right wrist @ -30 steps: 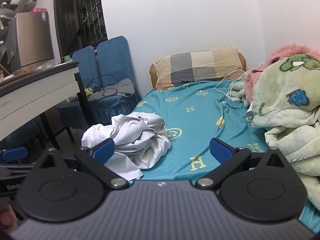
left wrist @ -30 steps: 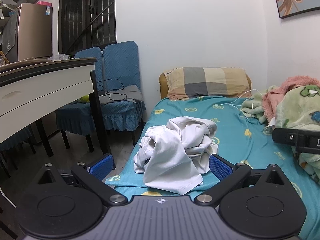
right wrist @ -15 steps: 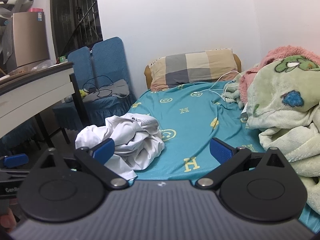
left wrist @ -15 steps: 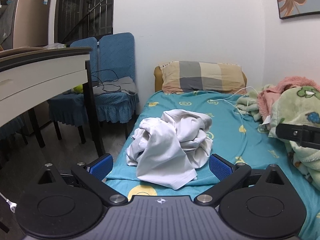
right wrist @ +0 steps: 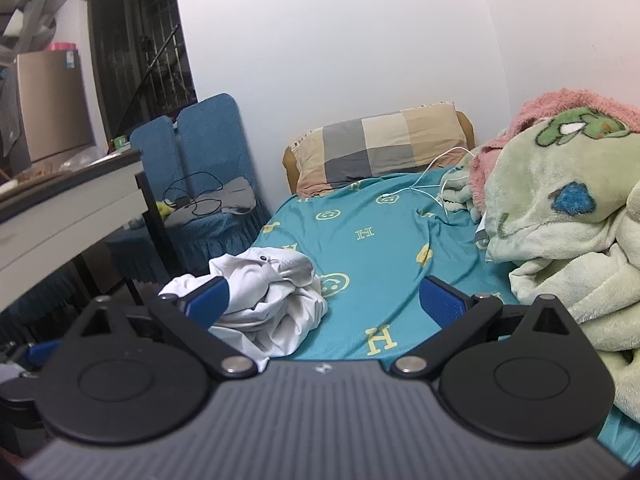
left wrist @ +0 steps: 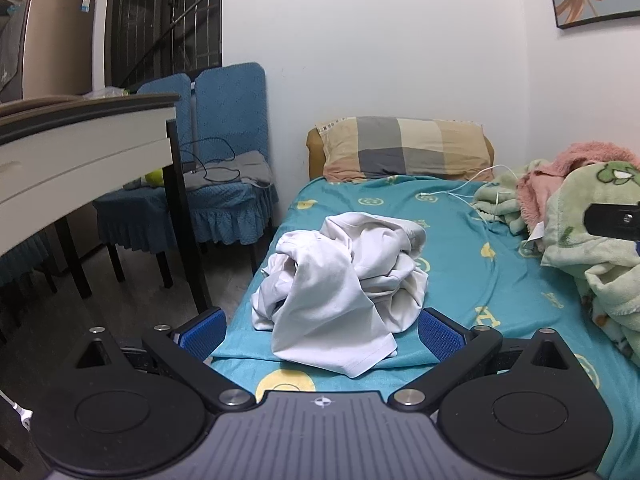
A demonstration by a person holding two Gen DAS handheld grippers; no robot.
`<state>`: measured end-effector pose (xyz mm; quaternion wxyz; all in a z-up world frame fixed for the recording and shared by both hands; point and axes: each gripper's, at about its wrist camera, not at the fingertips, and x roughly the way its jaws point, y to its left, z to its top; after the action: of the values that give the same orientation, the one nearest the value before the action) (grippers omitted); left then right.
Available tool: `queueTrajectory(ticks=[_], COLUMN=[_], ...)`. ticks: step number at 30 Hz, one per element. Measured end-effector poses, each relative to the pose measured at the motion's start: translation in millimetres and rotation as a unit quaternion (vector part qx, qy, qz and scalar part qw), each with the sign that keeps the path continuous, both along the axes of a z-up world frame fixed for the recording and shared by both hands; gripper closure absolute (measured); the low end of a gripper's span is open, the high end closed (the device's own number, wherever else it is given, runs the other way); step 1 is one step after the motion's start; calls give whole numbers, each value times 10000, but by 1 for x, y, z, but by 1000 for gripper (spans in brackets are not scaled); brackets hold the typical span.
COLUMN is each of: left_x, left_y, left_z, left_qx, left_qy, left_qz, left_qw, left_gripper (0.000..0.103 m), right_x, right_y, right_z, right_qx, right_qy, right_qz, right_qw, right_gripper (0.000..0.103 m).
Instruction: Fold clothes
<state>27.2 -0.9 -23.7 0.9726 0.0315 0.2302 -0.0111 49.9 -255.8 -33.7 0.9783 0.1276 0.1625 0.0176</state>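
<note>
The crumpled white shirt (left wrist: 344, 284) lay in a heap on the teal bedsheet (left wrist: 472, 280), at the foot end of the bed, well short of the checked pillow (left wrist: 404, 152) and close to the edge that faced the blue chairs (left wrist: 224, 128). It sat straight ahead of the left tool (left wrist: 320, 330), framed between that tool's spread blue pads, which gripped nothing. From the right tool (right wrist: 324, 304), also spread wide and empty, the shirt (right wrist: 276, 292) lay off to the left, partly behind the left pad, with bare sheet directly in front. The heap showed no clear long axis; one loose hemmed flap hung toward the left tool. By this view the left tool was the nearer, and better lined up for a first pinch
</note>
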Motion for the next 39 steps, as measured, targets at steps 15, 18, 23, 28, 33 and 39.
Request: queueTrajectory(ticks=[15,18,23,28,33,39], left_x=[107,141,202,262,298,305], left_y=[-6,-10,-24,-38,-26,-12], left_z=[12,19,21,4,-20,-32], left_qx=[-242,-434,-591,-521,-812,-1208], left_qy=[17,-7,107,445,868,1071], left_qz=[265,183,38,66,247,66], left_qw=[9994,9989,9982,9976,9926,9869], left_gripper=[0,1,3,6,24,84], right_x=[5,9,21,37,53,65], right_y=[-10,-15,-23,-26,-34,-37], right_z=[-11,-16,-28,-46,-62,-74], right_qx=[192,382,742,966,1153,1358], right_qy=[312,421,621,901,1117,1292], right_qz=[39,68,114,255,212,217], right_qw=[9993,9984,9952,9909,9868,9820], right_gripper=[0,0,0,0,0,0])
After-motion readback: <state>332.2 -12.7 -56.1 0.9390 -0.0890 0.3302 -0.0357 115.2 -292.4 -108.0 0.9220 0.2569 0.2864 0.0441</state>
